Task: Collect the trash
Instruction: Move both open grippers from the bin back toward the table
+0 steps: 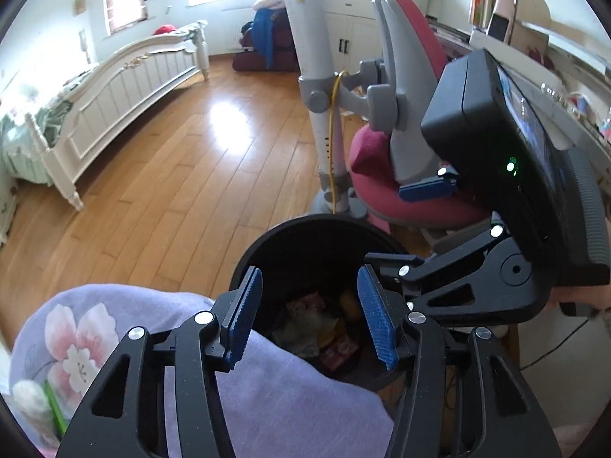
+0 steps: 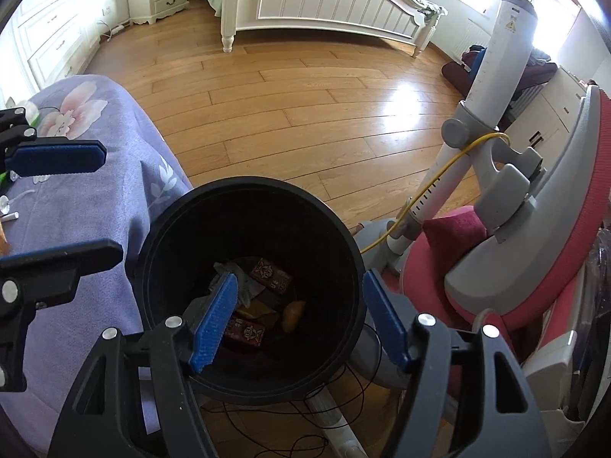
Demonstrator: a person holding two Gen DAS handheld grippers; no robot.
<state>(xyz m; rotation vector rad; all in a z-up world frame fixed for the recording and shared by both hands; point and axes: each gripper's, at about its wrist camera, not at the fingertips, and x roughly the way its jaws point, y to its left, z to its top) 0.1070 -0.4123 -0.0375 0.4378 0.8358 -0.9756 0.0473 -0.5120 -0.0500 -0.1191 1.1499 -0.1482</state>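
Hovering over the black bin (image 2: 248,229) beside the lilac-clothed table (image 2: 95,198): left gripper (image 1: 311,315) and right gripper (image 2: 301,318), both released, grasping nothing. Lying at the bin's bottom: the trash (image 2: 259,305), red wrappers included.

You'll find nothing legible here. The yellow triangular warning sign (image 2: 510,24) at one o'clock on the white column (image 2: 504,53) and the printed red packets (image 2: 272,275) in the black bin (image 2: 152,267) stay too blurred to read.
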